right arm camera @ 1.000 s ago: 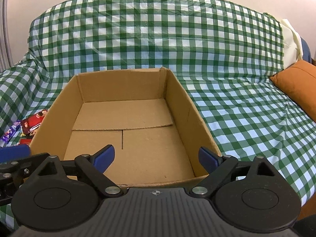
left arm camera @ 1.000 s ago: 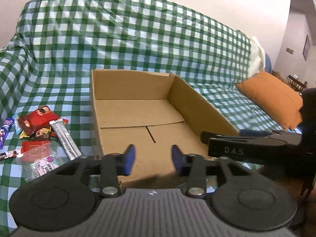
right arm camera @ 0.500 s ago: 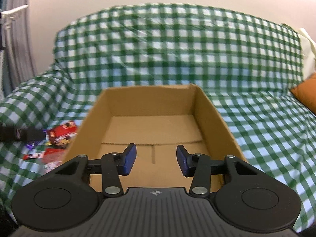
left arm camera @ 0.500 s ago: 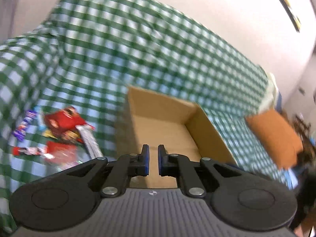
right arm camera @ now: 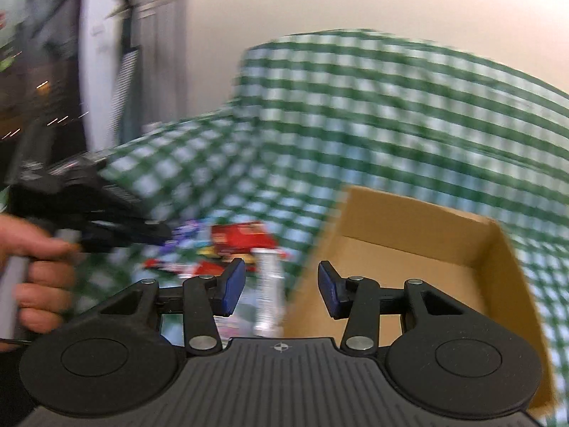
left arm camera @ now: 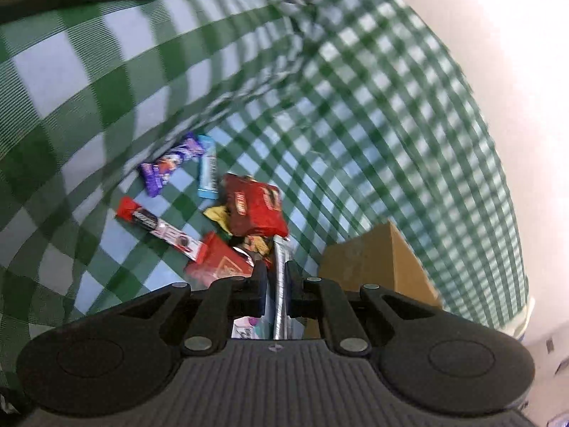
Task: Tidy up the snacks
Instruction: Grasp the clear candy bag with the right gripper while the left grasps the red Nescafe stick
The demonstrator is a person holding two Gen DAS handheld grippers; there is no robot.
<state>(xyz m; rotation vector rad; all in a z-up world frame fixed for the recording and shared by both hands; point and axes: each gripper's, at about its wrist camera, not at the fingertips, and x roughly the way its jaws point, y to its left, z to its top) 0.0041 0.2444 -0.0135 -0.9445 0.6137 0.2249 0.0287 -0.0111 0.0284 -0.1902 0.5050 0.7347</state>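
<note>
The snacks (left arm camera: 227, 213) are heaped on the checked cloth (left arm camera: 355, 114) just left of the empty box (right arm camera: 419, 270), so that they can be lifted across into it. The left gripper (left arm camera: 275, 284) is clenched over the heap with nothing seemingly clamped, though blur leaves that unsure. The right gripper (right arm camera: 281, 284) is held half-open and empty between heap and box.

snacks: lying in a loose pile on green-checked cloth, left of the box
red bag (left arm camera: 256, 206): sitting at the pile's far side, crumpled
purple bar (left arm camera: 170, 167): lying at the far left, beside light blue bar (left arm camera: 208, 170)
silver stick pack (left arm camera: 280, 277): pointing lengthwise toward the camera
cardboard box (right arm camera: 419, 259): sitting open and empty
</note>
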